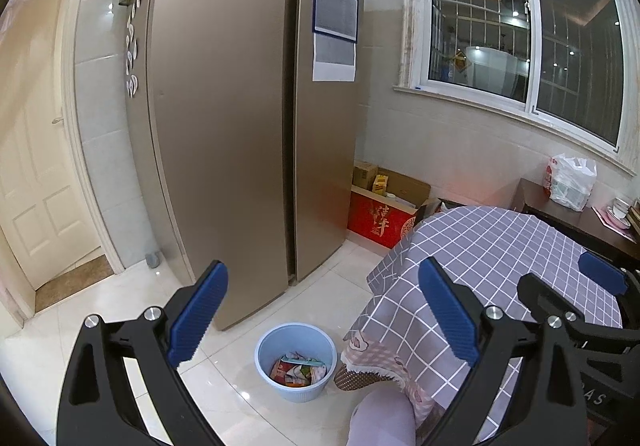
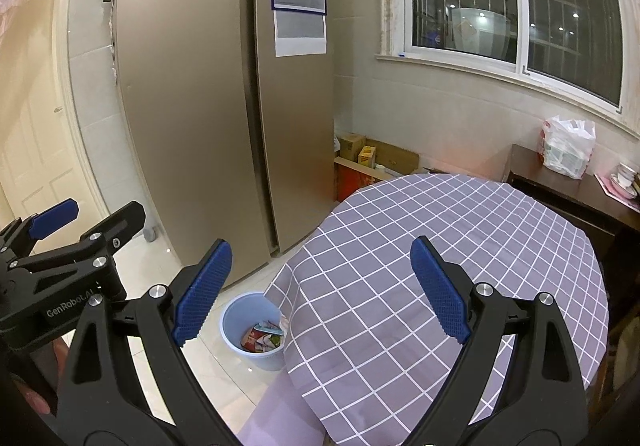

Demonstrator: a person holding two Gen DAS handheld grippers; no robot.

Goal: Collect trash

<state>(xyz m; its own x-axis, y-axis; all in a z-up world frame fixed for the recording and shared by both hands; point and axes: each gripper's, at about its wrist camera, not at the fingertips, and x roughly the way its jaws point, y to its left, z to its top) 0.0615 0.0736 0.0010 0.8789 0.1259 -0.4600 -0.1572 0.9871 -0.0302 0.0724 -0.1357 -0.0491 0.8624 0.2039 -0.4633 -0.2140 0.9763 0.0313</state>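
Note:
A light blue trash bin (image 1: 295, 361) stands on the white tile floor beside the table and holds several crumpled wrappers (image 1: 298, 370). It also shows in the right wrist view (image 2: 250, 330), partly behind the tablecloth edge. My left gripper (image 1: 322, 316) is open and empty, held above the bin. My right gripper (image 2: 322, 286) is open and empty, held over the round table with a grey checked cloth (image 2: 460, 246). The right gripper also shows at the right of the left wrist view (image 1: 576, 286); the left gripper shows at the left of the right wrist view (image 2: 84, 222).
A tall bronze fridge (image 1: 240, 106) stands behind the bin. Cardboard boxes and a red box (image 1: 380, 218) sit by the wall. A dark side table (image 2: 568, 190) holds a white plastic bag (image 2: 568, 146) and dishes. A white door (image 1: 36, 186) is at left.

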